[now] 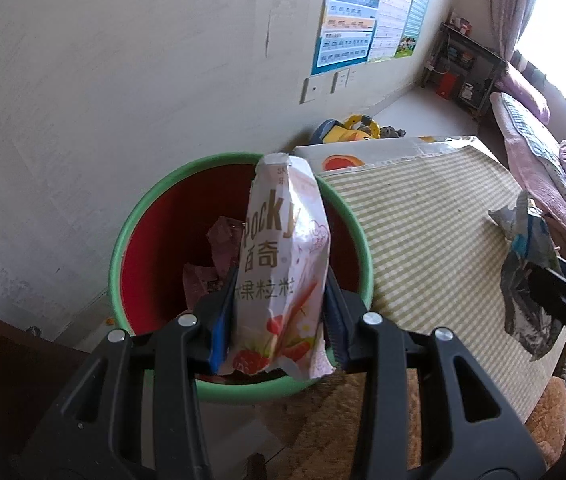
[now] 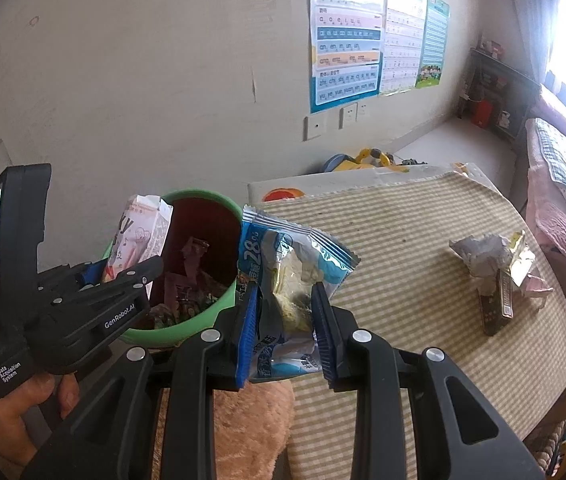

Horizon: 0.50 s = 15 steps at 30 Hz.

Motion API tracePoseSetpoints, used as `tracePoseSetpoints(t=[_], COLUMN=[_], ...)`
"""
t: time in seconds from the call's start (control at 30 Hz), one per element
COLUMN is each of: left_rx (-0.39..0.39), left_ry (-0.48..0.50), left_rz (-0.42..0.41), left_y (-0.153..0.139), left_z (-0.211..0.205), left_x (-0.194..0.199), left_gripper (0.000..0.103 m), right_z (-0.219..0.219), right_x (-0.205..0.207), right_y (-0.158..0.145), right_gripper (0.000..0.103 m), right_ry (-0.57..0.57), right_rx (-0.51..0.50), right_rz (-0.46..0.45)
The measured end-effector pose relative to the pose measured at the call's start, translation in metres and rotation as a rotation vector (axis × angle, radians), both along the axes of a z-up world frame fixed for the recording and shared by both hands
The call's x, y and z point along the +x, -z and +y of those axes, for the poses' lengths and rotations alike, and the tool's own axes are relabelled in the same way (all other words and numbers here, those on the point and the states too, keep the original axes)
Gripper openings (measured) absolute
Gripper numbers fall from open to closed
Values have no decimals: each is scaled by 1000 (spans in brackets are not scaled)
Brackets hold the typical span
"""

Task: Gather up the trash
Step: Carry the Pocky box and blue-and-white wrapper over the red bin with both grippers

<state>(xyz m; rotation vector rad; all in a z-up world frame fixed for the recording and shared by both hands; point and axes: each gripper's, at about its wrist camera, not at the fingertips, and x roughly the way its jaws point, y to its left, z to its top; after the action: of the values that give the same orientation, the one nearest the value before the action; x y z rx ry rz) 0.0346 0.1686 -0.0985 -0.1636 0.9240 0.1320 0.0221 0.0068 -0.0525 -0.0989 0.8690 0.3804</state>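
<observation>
Standing upright over the bin (image 1: 123, 240) — Pocky wrapper (image 1: 283, 272), long axis vertical.

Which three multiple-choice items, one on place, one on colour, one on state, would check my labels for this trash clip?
1. Where is the Pocky wrapper?
A. Over the bin
B. On the bed
C. On the floor

2. What colour is the bin's rim?
A. Blue
B. Green
C. Yellow

3. What is the right gripper doing?
A. Hanging empty
B. Gripping a remote
C. Gripping a blue snack bag

Answers: 1 A, the left gripper holds it above the bin's opening. 2 B, green rim, red inside. 3 C, its fingers pinch the snack bag.
</observation>
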Motion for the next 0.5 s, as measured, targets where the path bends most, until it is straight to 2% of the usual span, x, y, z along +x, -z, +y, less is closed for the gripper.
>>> tracePoseSetpoints(t=[0.5], left_rx=[10], left_ry=[-67], left_rz=[27], left_y=[14], left_z=[34], left_x=[0], left_gripper=[38], right_z=[39], right_x=[16], right_y=[4], right_gripper=[27], right_ry=[-67], right_rx=[-14], right_rz=[0])
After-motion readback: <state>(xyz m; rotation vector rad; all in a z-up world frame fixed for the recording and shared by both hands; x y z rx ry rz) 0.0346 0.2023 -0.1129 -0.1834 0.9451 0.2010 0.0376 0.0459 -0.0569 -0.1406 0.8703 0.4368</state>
